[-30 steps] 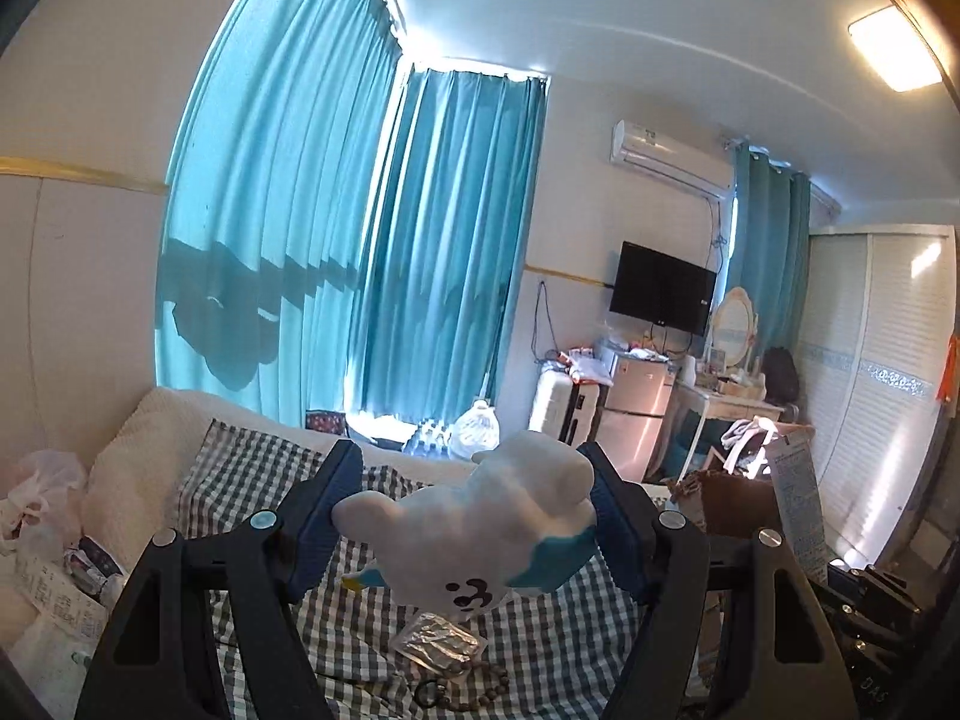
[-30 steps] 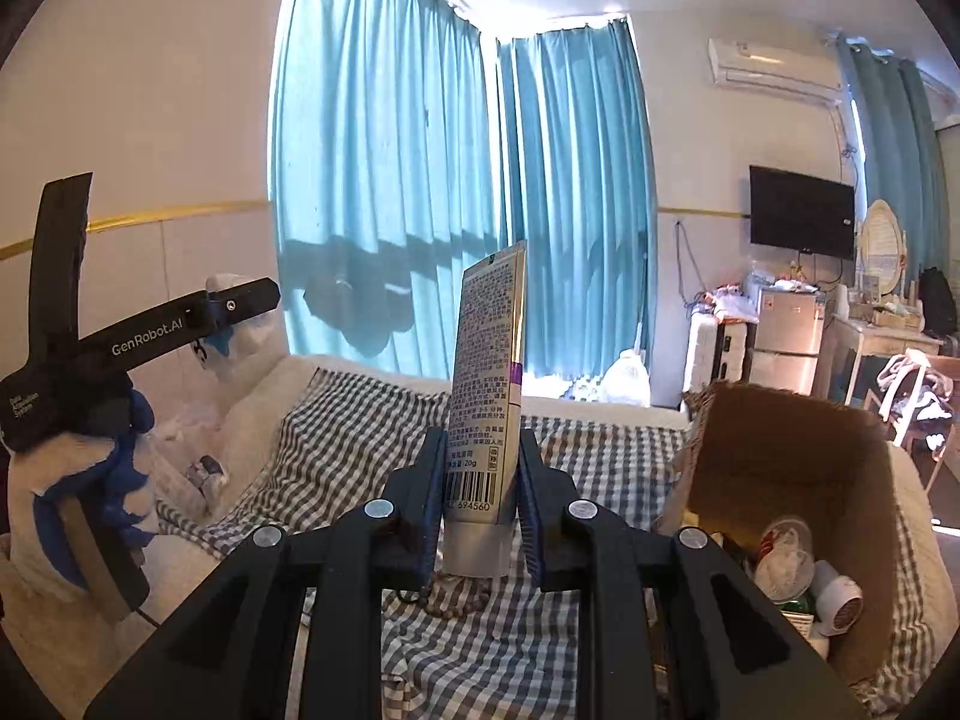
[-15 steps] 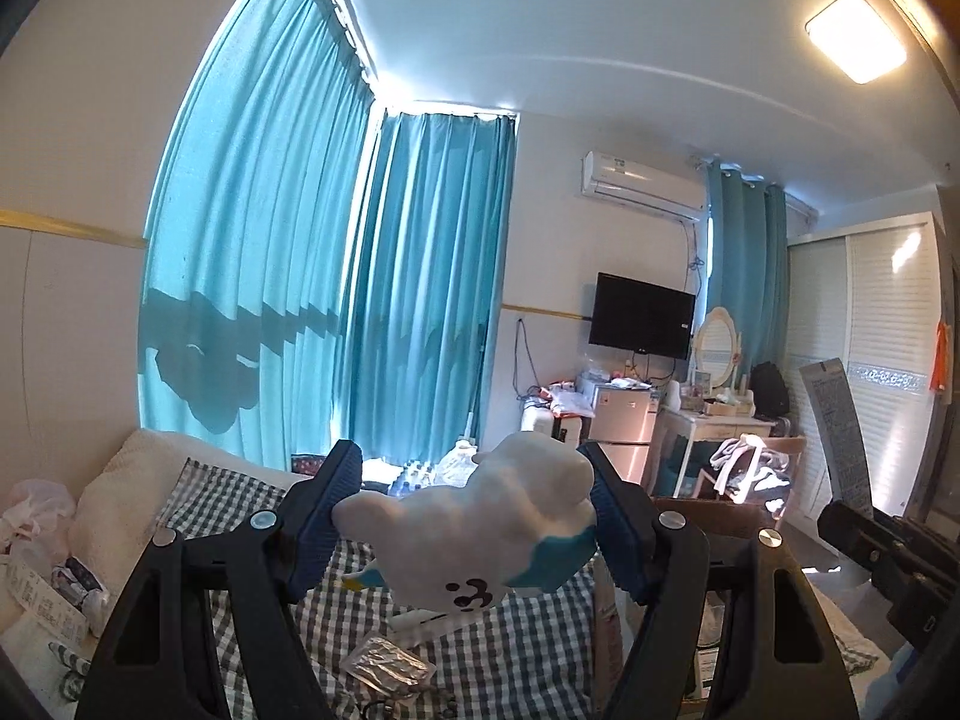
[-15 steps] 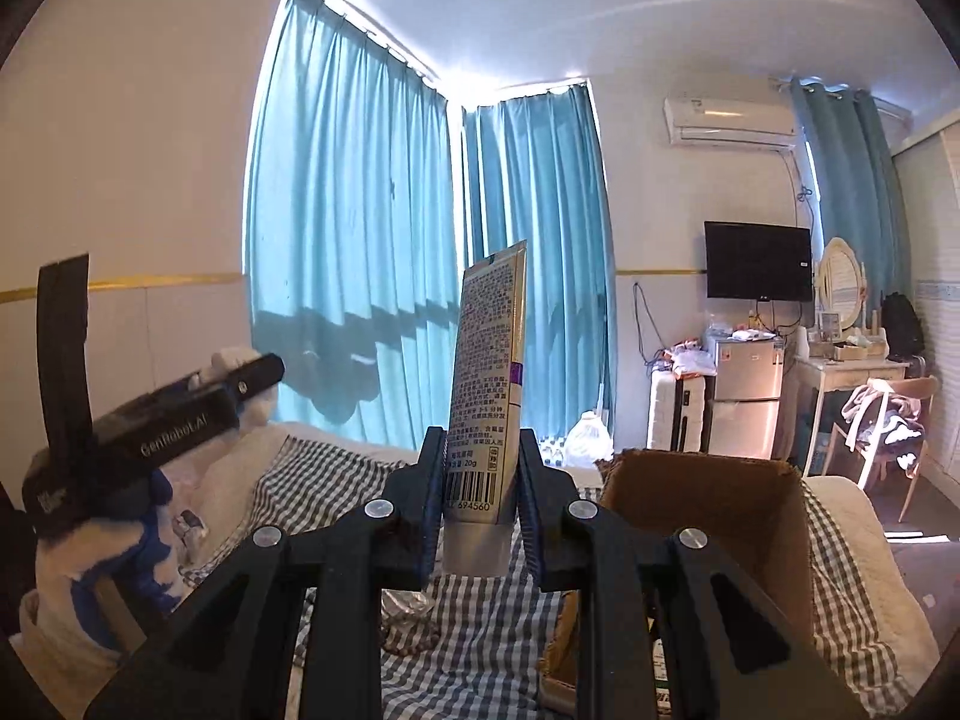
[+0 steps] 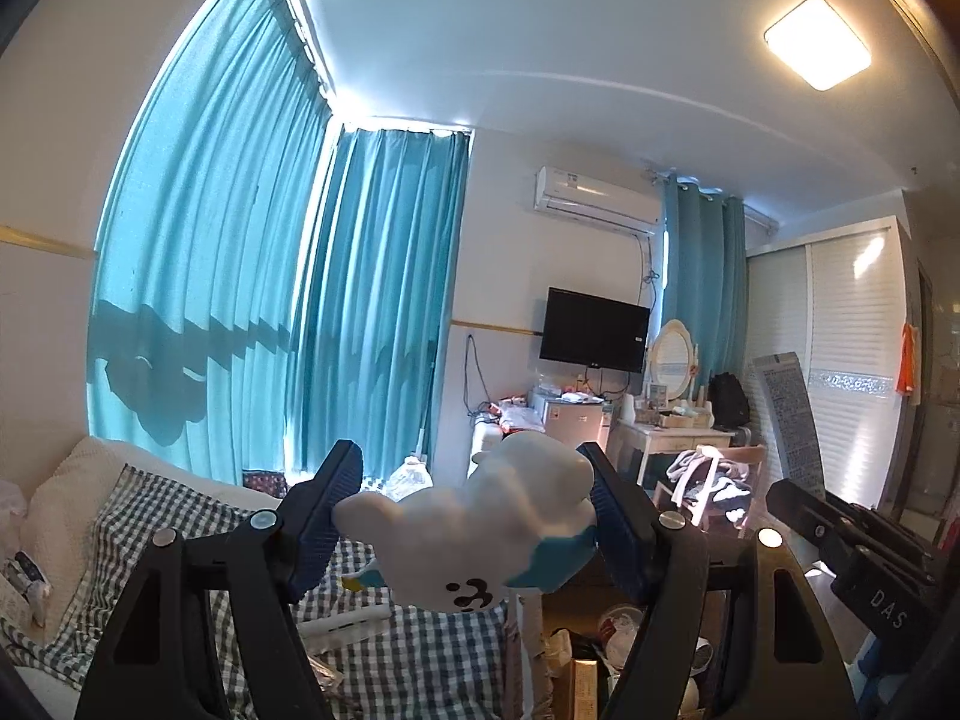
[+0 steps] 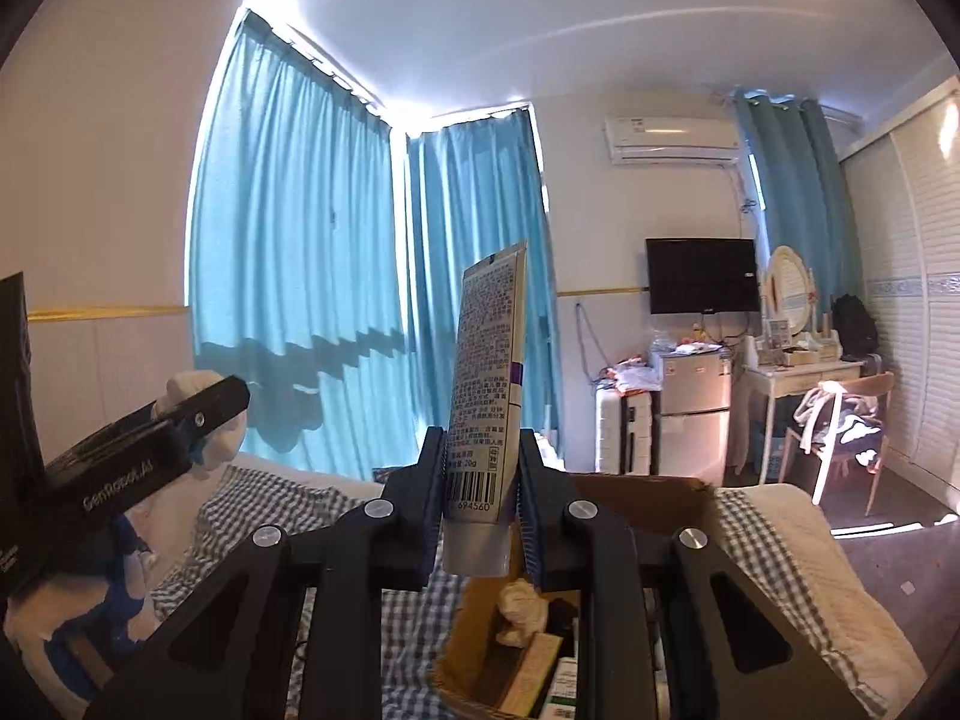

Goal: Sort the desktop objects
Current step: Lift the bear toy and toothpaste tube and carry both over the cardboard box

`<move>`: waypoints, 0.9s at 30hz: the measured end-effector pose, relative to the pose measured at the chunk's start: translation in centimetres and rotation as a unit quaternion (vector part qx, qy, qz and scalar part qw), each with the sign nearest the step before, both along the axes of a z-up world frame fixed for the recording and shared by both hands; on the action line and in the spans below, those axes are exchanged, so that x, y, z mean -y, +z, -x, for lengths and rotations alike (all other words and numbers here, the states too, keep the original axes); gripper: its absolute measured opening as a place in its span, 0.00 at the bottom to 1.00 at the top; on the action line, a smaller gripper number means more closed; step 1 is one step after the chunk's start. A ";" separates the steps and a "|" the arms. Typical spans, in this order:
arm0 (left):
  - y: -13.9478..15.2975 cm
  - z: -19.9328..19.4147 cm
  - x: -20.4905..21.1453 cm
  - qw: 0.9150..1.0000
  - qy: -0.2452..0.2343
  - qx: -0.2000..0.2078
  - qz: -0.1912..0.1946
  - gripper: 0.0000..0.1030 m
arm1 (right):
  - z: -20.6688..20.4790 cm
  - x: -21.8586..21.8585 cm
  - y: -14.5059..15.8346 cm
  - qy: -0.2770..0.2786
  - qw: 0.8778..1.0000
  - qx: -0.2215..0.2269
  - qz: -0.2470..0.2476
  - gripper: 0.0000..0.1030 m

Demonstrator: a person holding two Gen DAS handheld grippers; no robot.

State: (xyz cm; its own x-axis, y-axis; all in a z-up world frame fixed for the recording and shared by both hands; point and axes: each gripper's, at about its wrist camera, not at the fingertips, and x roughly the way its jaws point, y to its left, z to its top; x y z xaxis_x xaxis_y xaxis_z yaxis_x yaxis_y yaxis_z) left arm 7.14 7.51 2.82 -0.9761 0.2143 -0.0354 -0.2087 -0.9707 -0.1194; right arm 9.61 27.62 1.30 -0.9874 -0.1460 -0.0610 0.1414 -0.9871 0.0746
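Observation:
My left gripper [image 5: 474, 516] is shut on a white and blue plush toy [image 5: 474, 534], held level above the checkered cloth [image 5: 414, 660]. My right gripper [image 6: 480, 504] is shut on a white tube [image 6: 486, 396] with a barcode, standing upright between the pads. Below both grippers sits an open cardboard box [image 6: 636, 492] with several items inside. In the right wrist view the left gripper [image 6: 144, 456] and its plush toy [image 6: 192, 387] show at the left. At the right of the left wrist view stand the right gripper's fingers [image 5: 840, 534] and the tube [image 5: 786, 420].
Blue curtains [image 5: 252, 312] hang behind the checkered bed. A paper strip [image 5: 342, 624] and a foil wrapper lie on the cloth. Bags sit at the far left [image 5: 18, 564]. A fridge [image 6: 696, 408], a TV [image 6: 702, 276], a dresser and a chair [image 6: 840, 426] stand across the room.
Both grippers have moved rightward with their loads, from over the checkered cloth to above the cardboard box. The view has risen, and the box now lies directly beneath the fingers.

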 end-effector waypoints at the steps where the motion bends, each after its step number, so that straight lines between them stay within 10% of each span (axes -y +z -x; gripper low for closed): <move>1: -0.1 0.3 -0.6 1.000 -0.004 0.003 0.001 0.72 | 0.0 -0.6 0.1 -0.006 1.000 -0.002 0.000 0.21; 27: -6.8 5.9 -17.4 0.981 -0.139 0.085 0.104 0.72 | 3.9 -13.2 -5.5 -0.096 0.993 0.061 0.034 0.21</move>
State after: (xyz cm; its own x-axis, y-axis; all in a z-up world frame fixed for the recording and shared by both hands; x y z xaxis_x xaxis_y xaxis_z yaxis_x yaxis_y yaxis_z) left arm 1.23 24.96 -3.97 -0.8576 0.4414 -0.2641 -0.4624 -0.8864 0.0201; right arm 5.70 40.86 -4.23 -0.9834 0.0359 -0.1780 -0.0626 -0.9872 0.1468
